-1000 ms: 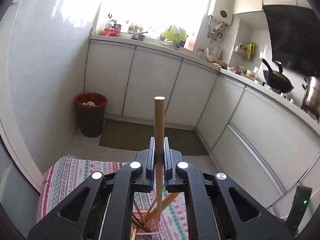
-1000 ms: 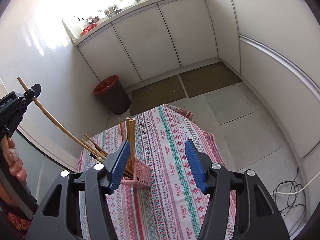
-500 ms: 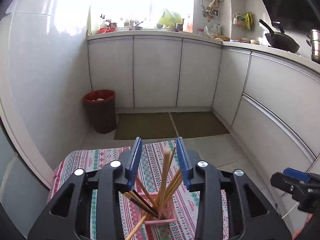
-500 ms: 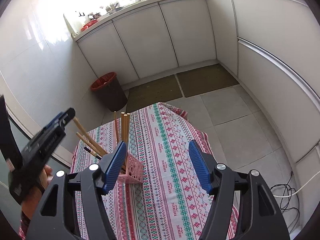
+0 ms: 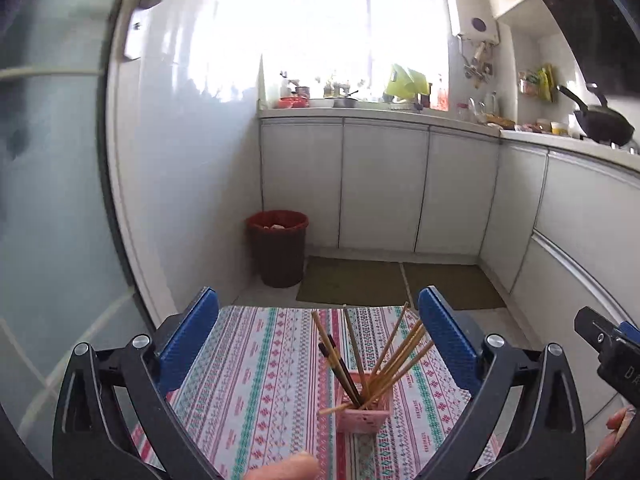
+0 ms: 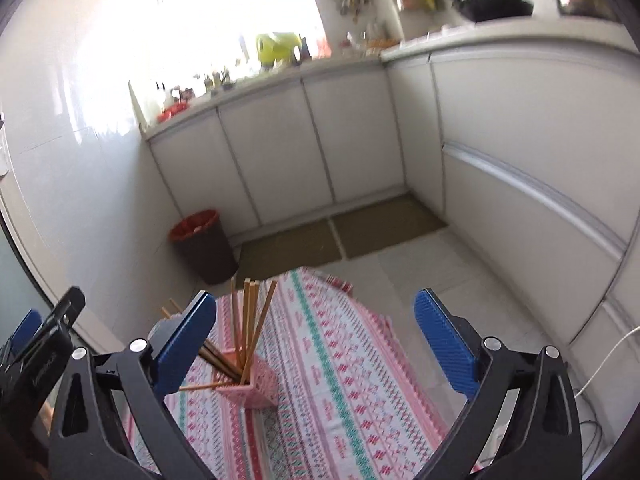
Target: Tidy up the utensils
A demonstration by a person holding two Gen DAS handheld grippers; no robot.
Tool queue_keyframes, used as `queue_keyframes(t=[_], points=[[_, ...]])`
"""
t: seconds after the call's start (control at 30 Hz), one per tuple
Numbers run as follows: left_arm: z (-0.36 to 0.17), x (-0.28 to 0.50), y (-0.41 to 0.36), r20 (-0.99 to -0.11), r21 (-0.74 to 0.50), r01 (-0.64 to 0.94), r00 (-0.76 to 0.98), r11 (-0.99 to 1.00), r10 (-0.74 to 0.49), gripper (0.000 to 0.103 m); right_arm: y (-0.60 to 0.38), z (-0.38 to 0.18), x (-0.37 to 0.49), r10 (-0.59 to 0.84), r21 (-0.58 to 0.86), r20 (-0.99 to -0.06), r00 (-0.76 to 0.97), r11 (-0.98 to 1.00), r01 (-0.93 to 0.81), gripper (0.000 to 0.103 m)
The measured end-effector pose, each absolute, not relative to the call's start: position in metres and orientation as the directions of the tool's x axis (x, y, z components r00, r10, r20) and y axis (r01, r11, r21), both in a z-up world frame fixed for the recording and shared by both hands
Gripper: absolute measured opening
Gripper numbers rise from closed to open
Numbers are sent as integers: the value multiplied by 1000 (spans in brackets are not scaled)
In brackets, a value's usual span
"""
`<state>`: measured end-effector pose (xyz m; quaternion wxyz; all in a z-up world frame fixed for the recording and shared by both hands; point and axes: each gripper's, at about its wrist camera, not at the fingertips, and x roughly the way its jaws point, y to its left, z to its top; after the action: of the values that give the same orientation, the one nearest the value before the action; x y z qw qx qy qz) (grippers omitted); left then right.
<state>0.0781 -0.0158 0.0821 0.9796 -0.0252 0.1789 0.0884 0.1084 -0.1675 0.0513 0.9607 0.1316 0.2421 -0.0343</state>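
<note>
**A:** Two grippers, and both have just been opening. The left gripper (image 5: 318, 344) has its blue fingers (image 5: 192, 336) spread wide with nothing pinched between them. Same for the right gripper (image 6: 316, 340), fingers (image 6: 444, 340) wide apart and holding nothing.

**B:** ok so where are the chopsticks?

**A:** The chopsticks (image 5: 384, 356) stand bunched in a small pink basket (image 5: 362, 418), fanning out at different angles, a couple of dark ones among the wooden ones. One wooden stick (image 6: 200, 387) pokes out sideways near the rim. The basket sits on the desk, on a striped patterned cloth (image 5: 260, 380).

**B:** and the grippers relative to it?

**A:** Neither touches it. From the left wrist view the basket shows between the fingers. From the right wrist view it's (image 6: 250, 390) over by the left finger. Red trash bin (image 5: 278, 246) on the floor behind.
</note>
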Motion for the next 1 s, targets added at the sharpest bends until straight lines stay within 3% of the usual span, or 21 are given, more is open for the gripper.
queue_keyframes(t=[0.2, 0.4, 0.67, 1.0], points=[[70, 57, -27, -395, 6, -123, 912, 992, 115, 96, -164, 48, 88, -3, 240, -521, 853, 959, 151, 97], [60, 43, -26, -408, 31, -153, 900, 988, 153, 96, -159, 46, 77, -53, 183, -547, 836, 966, 181, 97], [74, 32, -30, -400, 27, -166, 902, 986, 163, 96, -153, 49, 66, -150, 92, -516, 843, 969, 229, 97], [74, 34, -35, -420, 33, -177, 891, 984, 174, 96, -156, 47, 67, -153, 90, -517, 842, 969, 231, 97]])
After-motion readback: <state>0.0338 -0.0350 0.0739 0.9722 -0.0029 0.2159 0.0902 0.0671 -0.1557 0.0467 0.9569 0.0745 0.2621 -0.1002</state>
